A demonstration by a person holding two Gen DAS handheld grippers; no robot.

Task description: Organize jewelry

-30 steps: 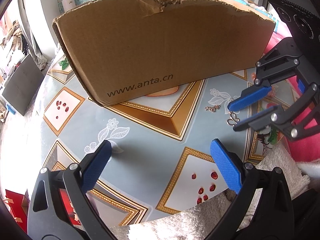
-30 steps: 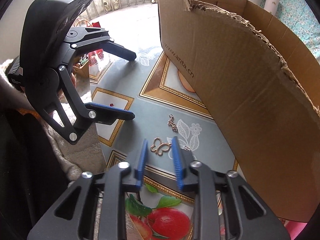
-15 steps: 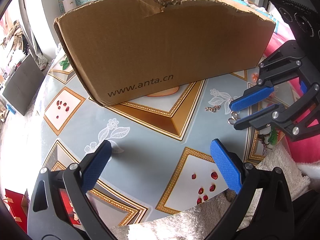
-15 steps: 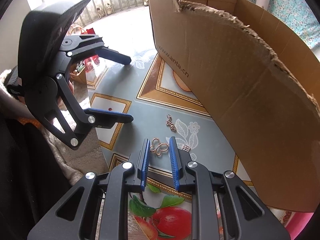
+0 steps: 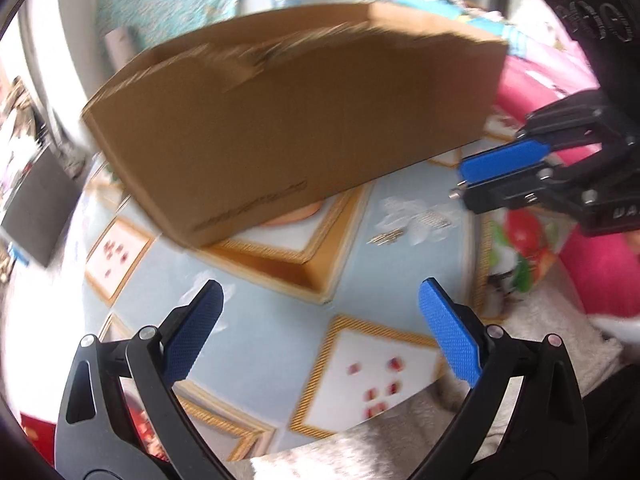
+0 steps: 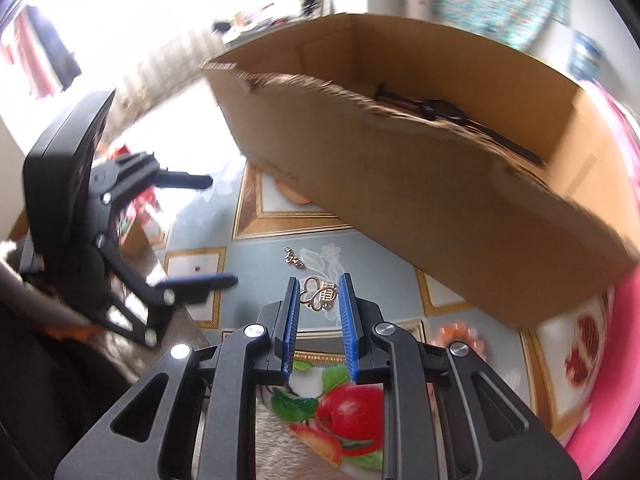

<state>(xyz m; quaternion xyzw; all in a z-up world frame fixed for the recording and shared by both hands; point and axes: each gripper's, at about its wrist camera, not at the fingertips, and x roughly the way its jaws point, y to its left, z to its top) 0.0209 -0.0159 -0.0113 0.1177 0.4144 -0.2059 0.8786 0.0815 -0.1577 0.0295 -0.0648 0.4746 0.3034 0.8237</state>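
Note:
A gold butterfly-shaped piece [image 6: 316,296] sits pinched between the blue pads of my right gripper [image 6: 320,284], lifted off the patterned table [image 6: 256,276]. In the left wrist view the right gripper [image 5: 460,184] hovers at the right, near the box corner, jaws nearly together. A small gold chain piece [image 6: 293,258] [image 5: 386,237] lies on the table near the box. My left gripper [image 5: 320,300] stands wide open above the table with nothing between its fingers; the right wrist view shows the left gripper [image 6: 220,230] at the left. Both views are blurred.
A big brown cardboard box [image 5: 300,120] [image 6: 420,200] with a torn rim fills the back of the table; dark items [image 6: 432,108] lie inside. A small silvery piece [image 5: 436,218] rests by the chain. Pink fabric [image 5: 600,272] lies right, a fluffy white sleeve [image 5: 360,456] below.
My right gripper has risen and rolled with the butterfly piece between its pads, so its view now looks over the box rim. The left gripper shifted slightly and stays open.

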